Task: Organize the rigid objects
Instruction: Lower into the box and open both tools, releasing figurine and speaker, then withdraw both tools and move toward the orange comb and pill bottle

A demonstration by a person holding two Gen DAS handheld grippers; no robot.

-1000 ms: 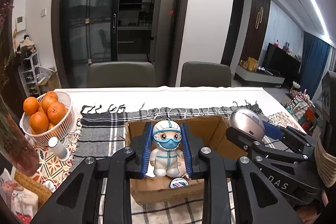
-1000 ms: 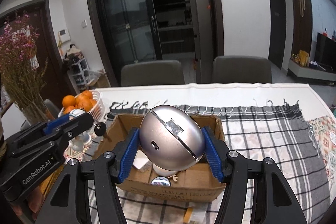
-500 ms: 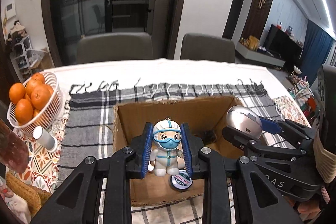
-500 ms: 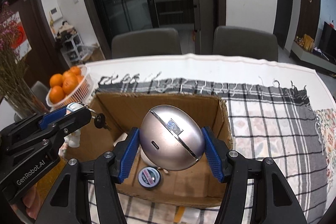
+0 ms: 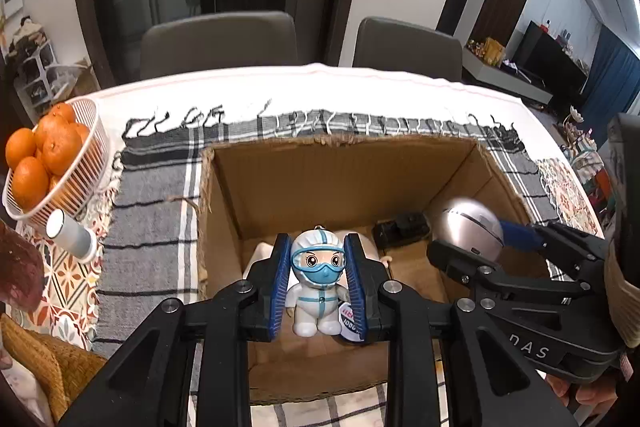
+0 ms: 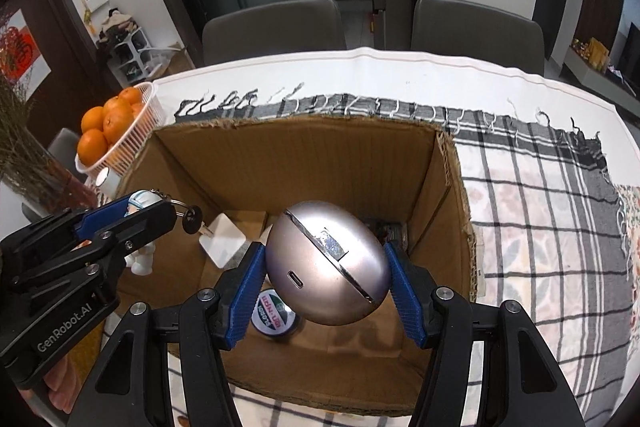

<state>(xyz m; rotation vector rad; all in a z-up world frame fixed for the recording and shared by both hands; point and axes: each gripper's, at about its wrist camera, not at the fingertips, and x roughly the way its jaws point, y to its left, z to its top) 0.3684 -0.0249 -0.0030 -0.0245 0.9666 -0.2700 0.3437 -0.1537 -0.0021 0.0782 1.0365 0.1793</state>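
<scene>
My left gripper (image 5: 318, 281) is shut on a white and blue toy figure (image 5: 318, 283) with a keyring and holds it inside the open cardboard box (image 5: 344, 147), above its floor. My right gripper (image 6: 326, 267) is shut on a silver egg-shaped case (image 6: 326, 263) and holds it over the right half of the same box (image 6: 296, 131). In the left wrist view the egg (image 5: 468, 229) shows at the right. In the right wrist view the left gripper (image 6: 132, 215) with the figure shows at the left.
In the box lie a round tin (image 6: 274, 319), a white block (image 6: 222, 241) and a black object (image 5: 400, 225). A white basket of oranges (image 5: 44, 163) and a small white cylinder (image 5: 70, 233) stand left of the box. Two chairs stand behind the table.
Both grippers have moved forward and down, from above the box's near edge to inside the box, each still holding its object.
</scene>
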